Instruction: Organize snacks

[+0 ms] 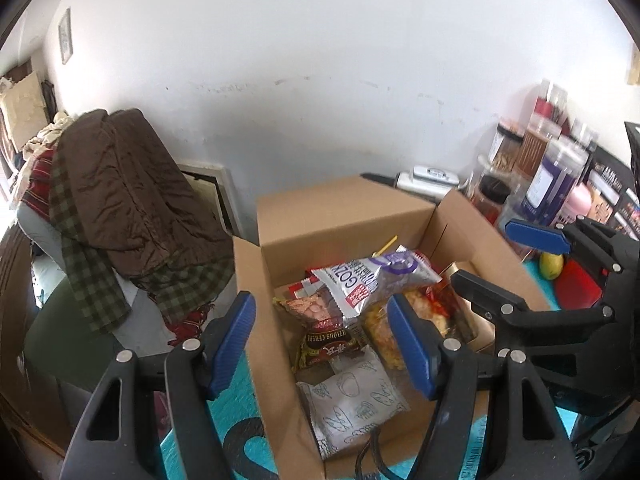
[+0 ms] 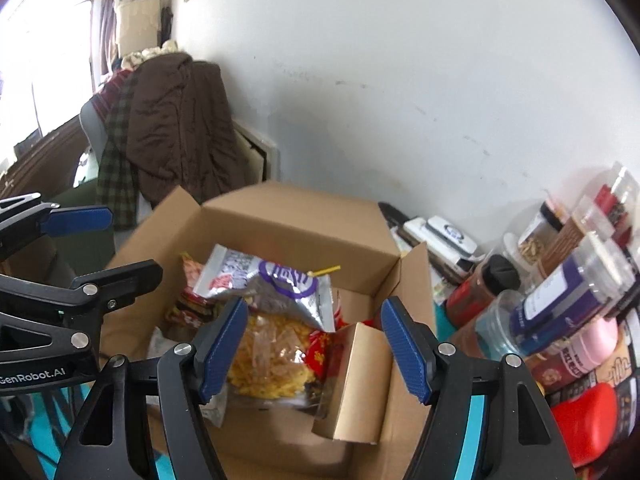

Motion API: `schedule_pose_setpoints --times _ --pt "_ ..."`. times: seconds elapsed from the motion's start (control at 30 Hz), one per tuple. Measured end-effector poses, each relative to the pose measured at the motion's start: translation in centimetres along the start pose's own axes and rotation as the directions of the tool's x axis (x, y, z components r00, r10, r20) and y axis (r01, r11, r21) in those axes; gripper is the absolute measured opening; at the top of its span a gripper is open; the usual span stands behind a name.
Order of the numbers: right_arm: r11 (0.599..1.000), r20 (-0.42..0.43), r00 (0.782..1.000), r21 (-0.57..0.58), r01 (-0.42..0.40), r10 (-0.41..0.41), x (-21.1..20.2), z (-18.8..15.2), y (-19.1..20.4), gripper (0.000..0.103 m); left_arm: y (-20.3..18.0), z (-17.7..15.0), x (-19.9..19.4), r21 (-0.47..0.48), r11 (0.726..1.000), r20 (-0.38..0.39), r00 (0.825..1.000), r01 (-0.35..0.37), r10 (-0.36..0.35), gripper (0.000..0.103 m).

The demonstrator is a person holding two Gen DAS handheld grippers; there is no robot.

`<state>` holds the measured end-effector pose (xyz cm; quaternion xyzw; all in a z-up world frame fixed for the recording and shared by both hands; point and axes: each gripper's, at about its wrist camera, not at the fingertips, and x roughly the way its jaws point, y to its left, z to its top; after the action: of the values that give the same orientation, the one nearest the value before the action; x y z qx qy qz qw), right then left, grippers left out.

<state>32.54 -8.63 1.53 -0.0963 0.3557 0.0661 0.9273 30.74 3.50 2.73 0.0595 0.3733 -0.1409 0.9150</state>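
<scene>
An open cardboard box [image 1: 340,216] [image 2: 296,220] stands on a turquoise mat and holds several snacks. On top lies a silver bag with a purple logo [image 1: 372,276] [image 2: 272,280]. Under it sit a clear bag of yellow snacks [image 2: 272,360], a brown packet [image 1: 332,350], a white printed pouch [image 1: 352,412] and a small kraft carton [image 2: 360,384]. My left gripper [image 1: 324,346] hovers open above the box's left wall, holding nothing. My right gripper [image 2: 314,348] hangs open over the box's right half, also holding nothing. Each gripper shows in the other's view: right gripper [image 1: 516,264], left gripper [image 2: 116,244].
Jars and spice bottles [image 2: 560,280] [image 1: 552,176] crowd the table right of the box, with a red object [image 2: 588,420] in front of them. A white device [image 2: 444,236] lies by the wall. A chair draped in a brown jacket [image 1: 128,200] stands to the left.
</scene>
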Motion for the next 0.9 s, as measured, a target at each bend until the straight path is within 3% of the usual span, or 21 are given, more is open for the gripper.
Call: schedule_pose_setpoints --times 0.37,0.47,0.8,0.9 --pt "0.999 0.125 0.992 0.029 0.033 -0.036 -6.8 0.4 0.3 0.070 -0.7 0.0 -7.5 -0.010 1.000 0.145 0.989 -0.026 0.027 0.069" --pt "0.999 0.160 0.986 0.032 0.042 -0.046 -8.8 0.1 0.5 0.070 -1.0 -0.3 -9.5 -0.016 0.999 0.184 0.982 -0.031 0.033 0.083" --pt "0.996 0.252 0.965 0.065 0.057 -0.071 -15.0 -2.8 0.9 0.084 -2.6 -3.1 -15.3 -0.029 0.999 0.275 0.961 -0.033 0.040 0.091" --pt "0.994 0.265 0.961 0.084 0.065 -0.085 -16.6 -4.1 1.0 0.084 -3.2 -4.4 -16.8 -0.033 0.999 0.300 0.953 -0.035 0.043 0.099"
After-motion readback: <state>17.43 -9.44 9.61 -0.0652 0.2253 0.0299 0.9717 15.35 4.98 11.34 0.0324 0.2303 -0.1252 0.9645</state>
